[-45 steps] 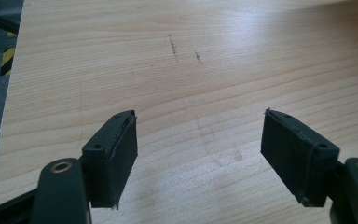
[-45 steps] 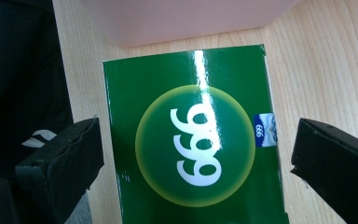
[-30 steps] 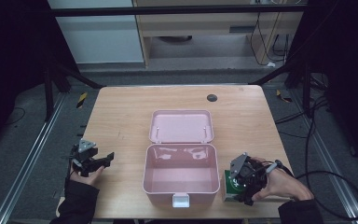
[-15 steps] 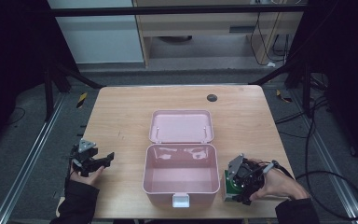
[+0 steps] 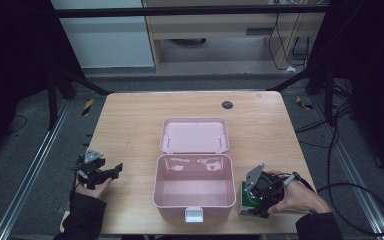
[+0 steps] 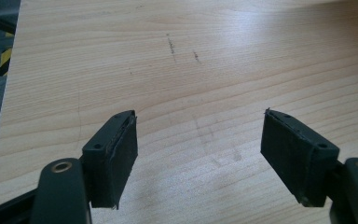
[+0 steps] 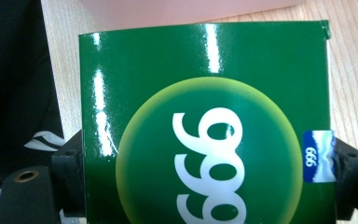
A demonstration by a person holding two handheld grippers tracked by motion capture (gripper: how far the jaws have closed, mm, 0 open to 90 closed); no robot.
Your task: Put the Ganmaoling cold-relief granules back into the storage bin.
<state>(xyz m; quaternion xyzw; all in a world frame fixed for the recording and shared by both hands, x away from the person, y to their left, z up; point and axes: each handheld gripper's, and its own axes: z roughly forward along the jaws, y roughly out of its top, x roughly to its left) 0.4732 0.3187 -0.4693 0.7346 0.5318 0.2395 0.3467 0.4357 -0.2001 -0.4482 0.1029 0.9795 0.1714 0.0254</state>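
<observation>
Black sleeves, black rubber-padded fingers [image 6: 116, 154]

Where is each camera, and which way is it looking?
High view: sits above the person's side of the table, looking forward and down; both forearms, the left gripper and right gripper show.
Left gripper view: rides the left gripper, looking along its open jaws at bare wood.
Right gripper view: rides the right gripper, looking at the green box clamped between its jaws.
Shared: the high and right gripper views both show the green box beside the pink case.
</observation>
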